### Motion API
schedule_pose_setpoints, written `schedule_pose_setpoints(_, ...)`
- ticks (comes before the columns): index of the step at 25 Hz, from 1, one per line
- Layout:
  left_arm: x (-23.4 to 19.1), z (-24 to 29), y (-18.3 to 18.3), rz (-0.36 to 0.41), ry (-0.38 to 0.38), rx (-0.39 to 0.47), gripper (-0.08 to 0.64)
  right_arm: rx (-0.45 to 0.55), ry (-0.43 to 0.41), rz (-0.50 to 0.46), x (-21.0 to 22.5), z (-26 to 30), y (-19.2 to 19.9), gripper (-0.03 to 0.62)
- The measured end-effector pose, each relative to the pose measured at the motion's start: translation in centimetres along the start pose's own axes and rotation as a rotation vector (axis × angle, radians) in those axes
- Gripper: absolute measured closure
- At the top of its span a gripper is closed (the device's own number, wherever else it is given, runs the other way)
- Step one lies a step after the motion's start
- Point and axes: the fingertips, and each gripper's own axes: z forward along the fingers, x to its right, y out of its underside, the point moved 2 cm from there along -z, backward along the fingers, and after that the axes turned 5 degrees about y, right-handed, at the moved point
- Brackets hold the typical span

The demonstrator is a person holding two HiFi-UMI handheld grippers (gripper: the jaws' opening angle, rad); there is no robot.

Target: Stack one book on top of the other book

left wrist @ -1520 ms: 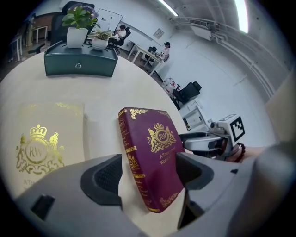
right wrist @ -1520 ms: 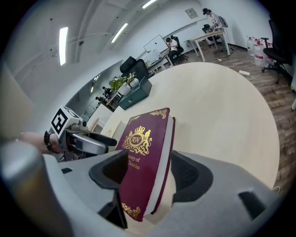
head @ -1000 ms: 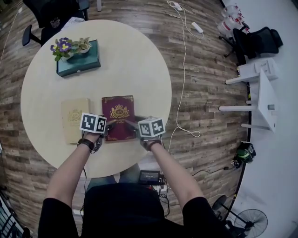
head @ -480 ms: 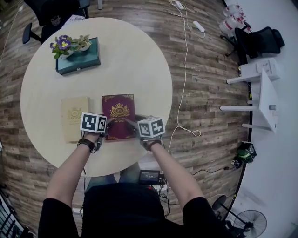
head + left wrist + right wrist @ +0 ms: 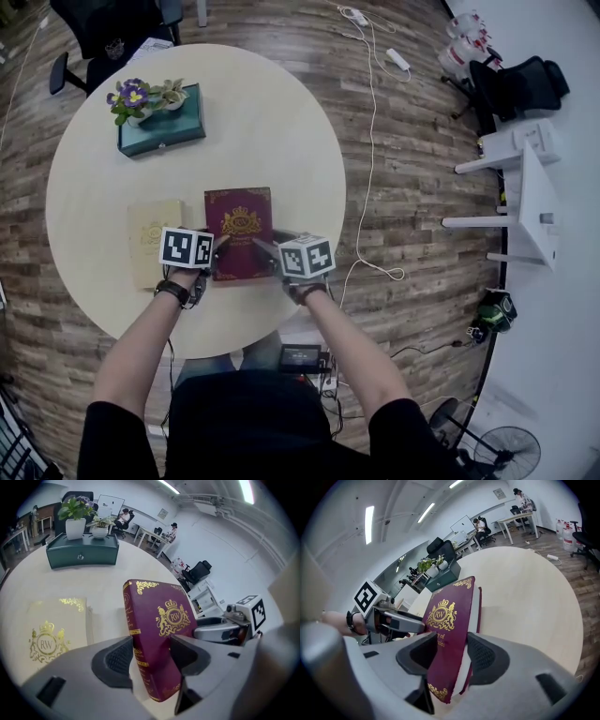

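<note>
Maroon book (image 5: 239,232): it sits at the near side of the round table (image 5: 272,122), close to your edge, with its gold crest facing up. You hold it at both near corners.
Left gripper (image 5: 151,656): your jaws are closing, and the book's spine corner is between them. One pad is against the spine and the other against the cover, so you are pinching the book.
Right gripper (image 5: 452,654): this one clamps the opposite near corner. One pad is on the cover and the other on the page-edge side, with no gap showing at either pad.
Book's tilt: in both gripper views the near end looks raised off the tabletop, while the head view makes the book look almost flat. You cannot tell whether the far edge rests on the table.
Beige book (image 5: 152,239): it lies flat just to the left of the maroon one, cover up. A narrow strip of table shows between the two, so they do not touch.
Teal box (image 5: 161,128): it stands on the far left of the table, well apart from both books, with two potted plants (image 5: 141,94) on its lid.
</note>
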Motion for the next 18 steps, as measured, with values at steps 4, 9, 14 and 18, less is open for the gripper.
schedule_pose_setpoints(4, 0.9, -2.3, -1.2, 0.016, -0.001, 0.034, 0.324, 0.030, 0.002, -0.017, -1.4, -1.5, -1.8, 0.400)
schedule_pose_setpoints(9, 1.3, -5.9, -2.3, 0.023, -0.011, 0.073, 0.327, 0.052, 0.001, -0.058, -4.2, -3.0, -4.1, 0.403)
schedule_pose_setpoints(14, 0.4, -10.2, -2.4, 0.006, -0.038, 0.127, 0.331, 0.062, -0.020, -0.105, -8.1, -2.9, -6.1, 0.405)
schedule_pose_setpoints(18, -1.5, -13.7, -1.3, -0.020, -0.079, 0.158, 0.337, 0.046, -0.051, -0.140, -11.6, -1.5, -6.4, 0.403)
